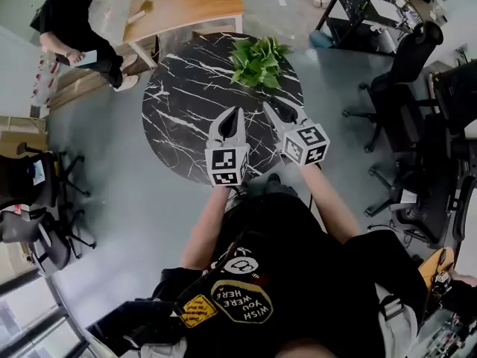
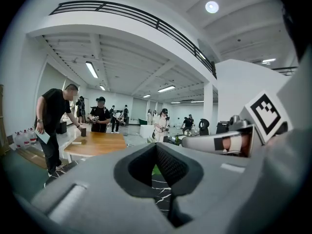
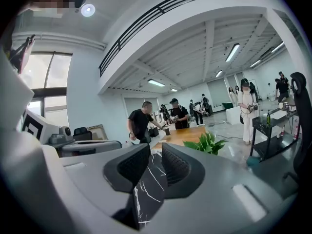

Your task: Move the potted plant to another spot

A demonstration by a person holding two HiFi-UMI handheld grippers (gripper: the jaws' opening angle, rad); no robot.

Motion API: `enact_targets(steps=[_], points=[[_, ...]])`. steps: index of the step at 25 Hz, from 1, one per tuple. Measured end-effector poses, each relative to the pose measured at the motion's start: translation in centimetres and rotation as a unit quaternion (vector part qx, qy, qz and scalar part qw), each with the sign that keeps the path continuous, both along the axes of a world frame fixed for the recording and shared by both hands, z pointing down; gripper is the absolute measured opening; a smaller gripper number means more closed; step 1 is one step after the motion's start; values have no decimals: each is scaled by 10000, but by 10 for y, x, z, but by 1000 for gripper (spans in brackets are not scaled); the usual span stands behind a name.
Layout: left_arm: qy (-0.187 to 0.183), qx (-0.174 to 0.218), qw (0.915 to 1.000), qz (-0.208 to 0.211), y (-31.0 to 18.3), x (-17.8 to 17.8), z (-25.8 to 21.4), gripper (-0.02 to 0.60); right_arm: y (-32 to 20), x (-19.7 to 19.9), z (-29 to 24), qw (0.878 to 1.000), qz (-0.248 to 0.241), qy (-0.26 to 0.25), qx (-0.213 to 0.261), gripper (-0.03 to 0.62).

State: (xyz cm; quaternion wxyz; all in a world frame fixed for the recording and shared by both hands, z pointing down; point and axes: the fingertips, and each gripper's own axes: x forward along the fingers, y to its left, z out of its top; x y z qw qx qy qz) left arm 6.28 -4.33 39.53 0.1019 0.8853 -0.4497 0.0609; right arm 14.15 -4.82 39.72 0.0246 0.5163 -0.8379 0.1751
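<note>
Your left gripper [image 1: 237, 115] sits closed, right gripper [image 1: 270, 108] barely parted, both empty; leafy green potted plant [image 1: 258, 62] stands upper centre.

the potted plant [image 1: 258, 62] is sitting far right on the round table [image 1: 186, 118], the wooden table [image 1: 186, 2] is standing just behind it, office chairs [image 1: 406, 66] are standing off right.

Oval patch [image 1: 241, 301] on the person's black shirt [image 1: 313, 259] reads "WISH YOU WERE HERE", seen upside down. Yellow label [image 1: 195, 309] beside it: print too small to read
</note>
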Motion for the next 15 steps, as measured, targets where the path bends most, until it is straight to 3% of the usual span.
enact_targets(steps=[4,5,7,15], points=[[-53,-79,9997,226,-19,0,33,5,-22,-2,44,9998,124,28,-120,115],[-97,-134,9995,257,-26,1,42,5,-28,0,52,9997,201,22,-121,98],[-184,-274,9991,253,-39,4,62,5,-40,6,68,9992,359,53,-162,-2],[-440,-664,9968,-72,-91,6,137,5,-87,29,164,9963,435,107,-735,-3]])
